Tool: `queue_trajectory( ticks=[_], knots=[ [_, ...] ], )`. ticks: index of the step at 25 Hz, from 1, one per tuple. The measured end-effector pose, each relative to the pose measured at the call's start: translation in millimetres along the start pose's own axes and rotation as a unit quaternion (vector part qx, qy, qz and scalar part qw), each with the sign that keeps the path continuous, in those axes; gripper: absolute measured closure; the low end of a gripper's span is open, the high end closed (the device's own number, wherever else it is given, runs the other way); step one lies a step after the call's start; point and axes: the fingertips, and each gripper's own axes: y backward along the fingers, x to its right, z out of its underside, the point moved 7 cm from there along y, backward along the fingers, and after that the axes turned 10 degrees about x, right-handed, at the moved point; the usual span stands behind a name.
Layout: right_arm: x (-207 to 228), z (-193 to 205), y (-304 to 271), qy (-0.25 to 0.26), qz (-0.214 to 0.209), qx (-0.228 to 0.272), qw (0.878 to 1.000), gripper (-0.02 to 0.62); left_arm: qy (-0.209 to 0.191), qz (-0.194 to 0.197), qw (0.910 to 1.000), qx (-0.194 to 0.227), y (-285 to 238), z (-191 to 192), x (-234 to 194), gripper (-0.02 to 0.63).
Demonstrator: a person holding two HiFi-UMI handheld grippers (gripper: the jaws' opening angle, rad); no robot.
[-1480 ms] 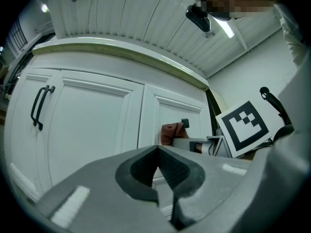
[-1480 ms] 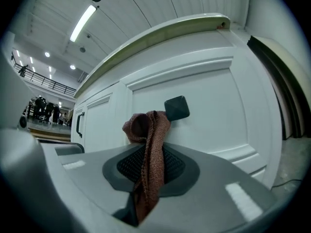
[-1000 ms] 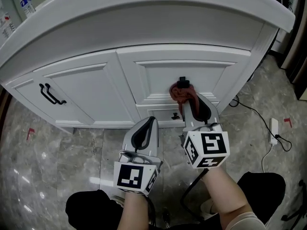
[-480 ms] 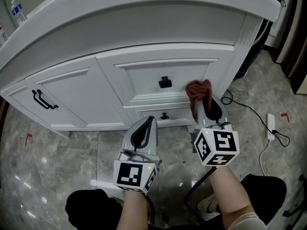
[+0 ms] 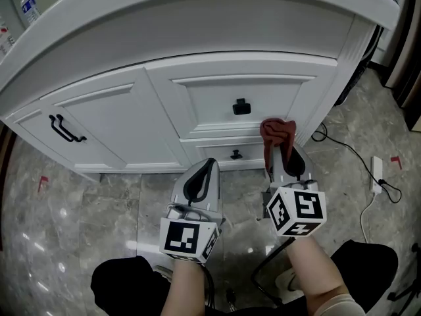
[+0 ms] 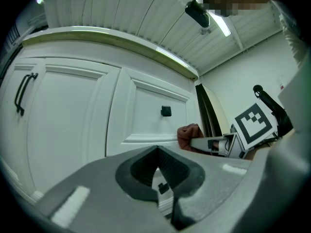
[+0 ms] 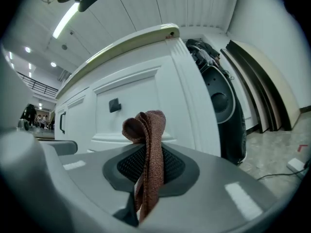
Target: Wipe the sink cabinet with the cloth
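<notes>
Underfoot: grey marbled tile floor (image 5: 79, 216), glossy, below both grippers. A white power strip (image 5: 376, 175) with its cable lies well off to the right of my right gripper (image 5: 281, 153).

Fixture: sink cabinet (image 5: 197, 31), painted white and panelled, with a curved top overhanging.
- Ahead of my grippers is an upper drawer with a square black knob (image 5: 241, 106).
- Below it is a shallow drawer with a smaller knob (image 5: 236, 154).
- Off to the left of my left gripper (image 5: 208, 166) is a door with a black bar handle (image 5: 68, 129).
- I judge the face hard and smooth. The grooves and ledges round each panel would need the wipe pressed in.

Held item: cloth (image 5: 276, 131), reddish-brown, coarse weave, small.
- My right gripper's jaws are clamped on it. A bunched loop stands out past the tips and a tail hangs back beneath.
- It sits at the cabinet face just ahead of that gripper, close to the right corner post. I cannot tell whether it touches.
- Handling, as I judge it: light and limp, with no stiffness of its own. The weave is grippy enough not to slide out.
- It is best held close behind the bunch, so the loop does not fold away under pressure.

Idle tool: left gripper, jaws together with nothing between them. It is low, just left of the right gripper and short of the cabinet.
</notes>
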Motion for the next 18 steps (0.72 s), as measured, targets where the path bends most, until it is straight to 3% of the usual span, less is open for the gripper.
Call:
queue_trajectory(
  ticks=[9,14,18],
  knots=[
    [-107,64,-17,-0.003,-0.121,-0.040,0.992,0.512,-0.013,-0.064,0.9978,-0.011,42,18,-53,0.606],
    [-141,90,-32,-0.001,-0.146,-0.053,0.988,0.512,-0.040,-0.075,0.9959,-0.032,61,24,-73,0.606],
    [-158,105,-42,0.003,-0.155,-0.061,0.986,0.512,-0.016,-0.087,0.9956,-0.033,72,37,-88,0.606]
  ],
)
